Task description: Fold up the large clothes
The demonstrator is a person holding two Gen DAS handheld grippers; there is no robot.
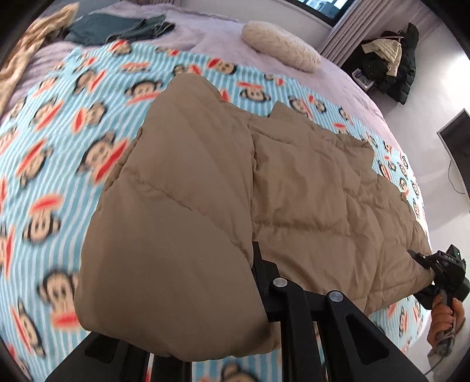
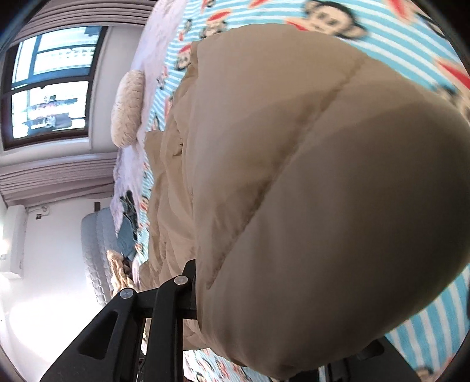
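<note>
A tan quilted puffer coat (image 1: 293,188) lies spread on the monkey-print striped blanket (image 1: 58,141). My left gripper (image 1: 235,293) is shut on the coat's near edge; a puffed panel bulges over its left finger and hides it. My right gripper (image 1: 426,264) shows at the far right of the left wrist view, shut on the coat's other corner. In the right wrist view the coat (image 2: 323,191) fills the frame, clamped in my right gripper (image 2: 211,293), with one finger hidden under the padding.
A cream pillow (image 1: 279,44) and folded teal clothes (image 1: 117,26) lie at the head of the bed. Dark jackets (image 1: 393,64) are piled by the wall. A window (image 2: 50,82) and curtains are beside the bed.
</note>
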